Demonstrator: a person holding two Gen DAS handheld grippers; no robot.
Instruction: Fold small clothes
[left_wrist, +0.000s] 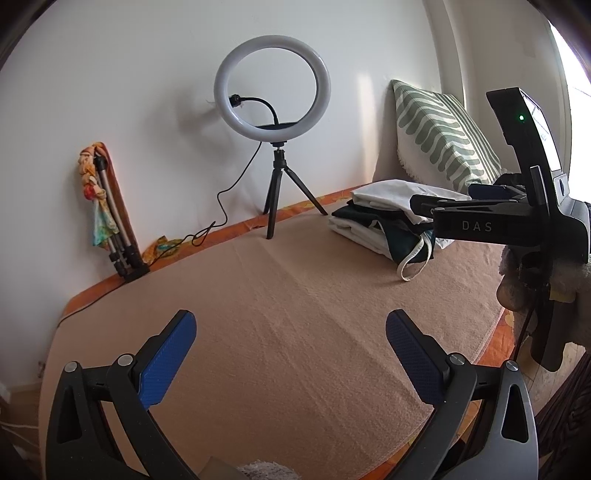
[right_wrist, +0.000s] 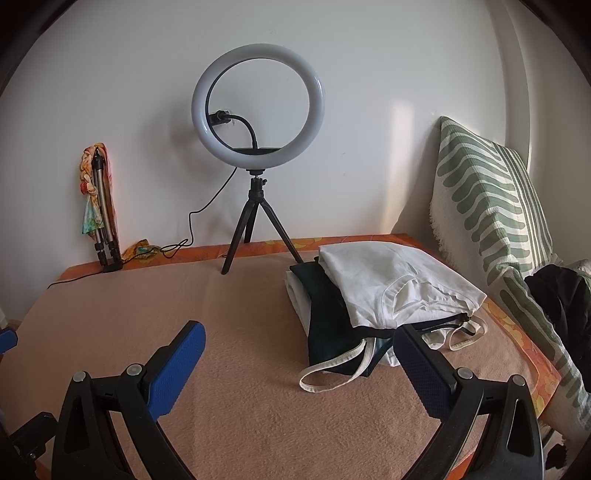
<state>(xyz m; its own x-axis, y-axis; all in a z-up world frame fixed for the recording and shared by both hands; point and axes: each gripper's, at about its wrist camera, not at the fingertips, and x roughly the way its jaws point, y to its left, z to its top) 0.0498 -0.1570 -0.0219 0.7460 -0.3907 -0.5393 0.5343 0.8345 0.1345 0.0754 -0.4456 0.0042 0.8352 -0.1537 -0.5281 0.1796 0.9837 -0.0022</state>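
A stack of folded small clothes (right_wrist: 373, 295), white pieces with a dark green one between them, lies on the tan blanket (right_wrist: 240, 387) at the back right; it also shows in the left wrist view (left_wrist: 384, 218). My right gripper (right_wrist: 299, 332) is open and empty, its right finger just in front of the stack. My left gripper (left_wrist: 290, 325) is open and empty over bare blanket (left_wrist: 277, 314). The right gripper's body (left_wrist: 509, 221) shows side-on at the right of the left wrist view. A dark garment (right_wrist: 561, 295) lies by the pillow at the far right.
A ring light on a small black tripod (right_wrist: 255, 155) stands at the back by the white wall, its cable trailing left. A folded tripod wrapped in a colourful scarf (right_wrist: 99, 206) leans on the wall at left. A green-patterned pillow (right_wrist: 491, 206) stands at right.
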